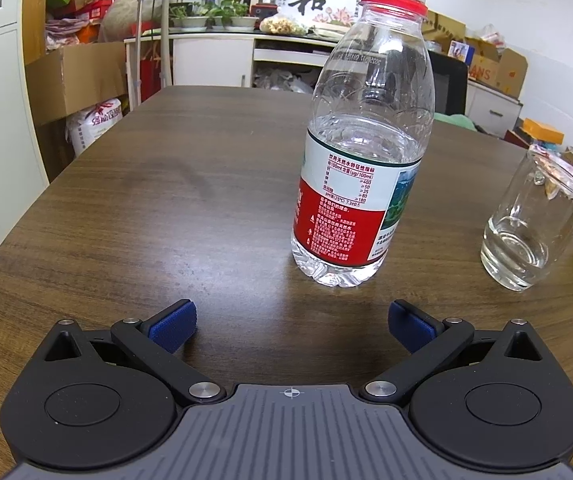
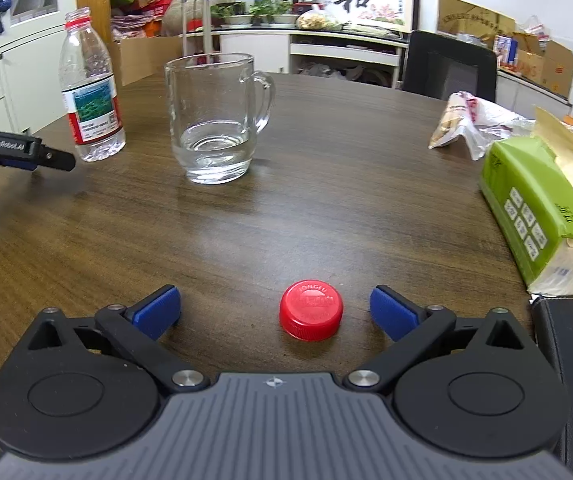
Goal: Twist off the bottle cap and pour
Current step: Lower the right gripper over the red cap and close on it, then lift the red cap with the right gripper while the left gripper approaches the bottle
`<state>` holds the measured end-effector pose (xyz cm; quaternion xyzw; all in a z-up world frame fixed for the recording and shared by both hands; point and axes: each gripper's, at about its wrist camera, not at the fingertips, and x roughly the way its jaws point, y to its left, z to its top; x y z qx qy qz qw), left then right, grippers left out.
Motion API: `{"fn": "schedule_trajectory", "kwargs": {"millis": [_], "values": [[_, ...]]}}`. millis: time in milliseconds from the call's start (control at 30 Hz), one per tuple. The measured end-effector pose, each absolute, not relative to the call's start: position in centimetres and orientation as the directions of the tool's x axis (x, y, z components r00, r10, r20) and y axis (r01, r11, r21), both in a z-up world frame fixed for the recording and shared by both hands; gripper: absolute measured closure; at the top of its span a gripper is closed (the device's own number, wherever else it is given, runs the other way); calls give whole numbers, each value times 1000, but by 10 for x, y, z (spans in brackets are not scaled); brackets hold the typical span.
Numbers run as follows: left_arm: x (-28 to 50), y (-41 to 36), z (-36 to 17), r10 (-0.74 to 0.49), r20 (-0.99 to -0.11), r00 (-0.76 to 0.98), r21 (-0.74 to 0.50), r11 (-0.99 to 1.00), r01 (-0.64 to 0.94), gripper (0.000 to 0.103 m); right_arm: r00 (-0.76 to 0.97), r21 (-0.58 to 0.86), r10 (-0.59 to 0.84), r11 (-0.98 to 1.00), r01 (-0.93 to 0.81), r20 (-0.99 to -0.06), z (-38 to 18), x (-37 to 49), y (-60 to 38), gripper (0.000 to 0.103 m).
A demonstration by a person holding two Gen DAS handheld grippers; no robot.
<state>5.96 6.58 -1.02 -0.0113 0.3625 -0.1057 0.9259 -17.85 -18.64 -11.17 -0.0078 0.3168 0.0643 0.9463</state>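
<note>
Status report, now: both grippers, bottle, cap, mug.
Left hand-held gripper open, empty. Right hand-held gripper open, cap on table between jaws, untouched. Bottle uncapped, upright. Mug holds little water. Nothing blocking.

A red cap (image 2: 311,315) lies on the dark wood-grain counter (image 2: 326,200), the clear bottle (image 1: 362,152) wears a red-and-white label, and the tissue box (image 2: 542,216) is green.

Each gripper, left gripper (image 1: 292,326) and right gripper (image 2: 274,310), is matte black with round hubs, silver pivot screws, a grey ribbed body bearing a crosshair mark, and ridged blue pads (image 2: 158,310).
</note>
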Motion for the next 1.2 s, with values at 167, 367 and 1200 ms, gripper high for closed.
{"fn": "schedule_trajectory", "kwargs": {"millis": [167,367,1200], "values": [[58,66,-9,-201,-669,715,-94,978,188,0,813,42,112,993,-107,-572,-109,-181,-191,64],[58,61,-10,-199,-670,715,-92,978,187,0,813,34,108,994,-108,-572,-109,-181,-192,65],[68,71,-4,-168,-597,784,-63,985,163,0,815,20,276,951,-310,-509,-36,-153,-135,72]]}}
